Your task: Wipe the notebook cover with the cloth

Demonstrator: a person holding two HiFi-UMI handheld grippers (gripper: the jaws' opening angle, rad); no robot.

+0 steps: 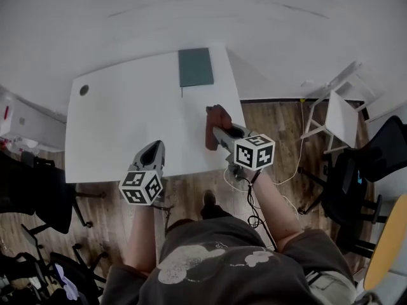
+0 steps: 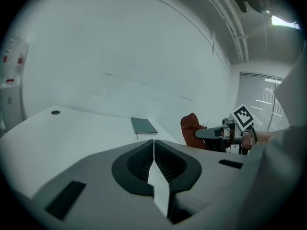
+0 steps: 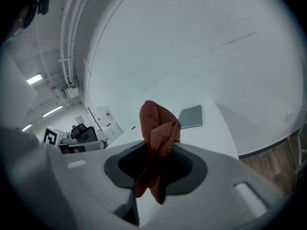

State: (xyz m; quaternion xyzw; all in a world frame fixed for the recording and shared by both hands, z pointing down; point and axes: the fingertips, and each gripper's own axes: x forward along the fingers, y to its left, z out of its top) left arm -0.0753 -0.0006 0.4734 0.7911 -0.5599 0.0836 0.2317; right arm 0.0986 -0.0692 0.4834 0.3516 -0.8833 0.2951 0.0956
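A dark green notebook (image 1: 195, 67) lies closed at the far edge of the white table (image 1: 121, 119); it also shows small in the left gripper view (image 2: 143, 125) and the right gripper view (image 3: 191, 116). My right gripper (image 1: 219, 132) is shut on a rust-red cloth (image 1: 216, 122), held over the table's right side, well short of the notebook. The cloth (image 3: 156, 147) bunches up above the jaws and hangs below them. My left gripper (image 1: 152, 152) is shut on nothing at the table's near edge (image 2: 153, 153).
A round cable hole (image 1: 84, 89) sits in the table's far left corner. White folding chairs (image 1: 337, 116) stand to the right on the wood floor, with black office chairs (image 1: 372, 164) beyond. A wall runs just behind the table.
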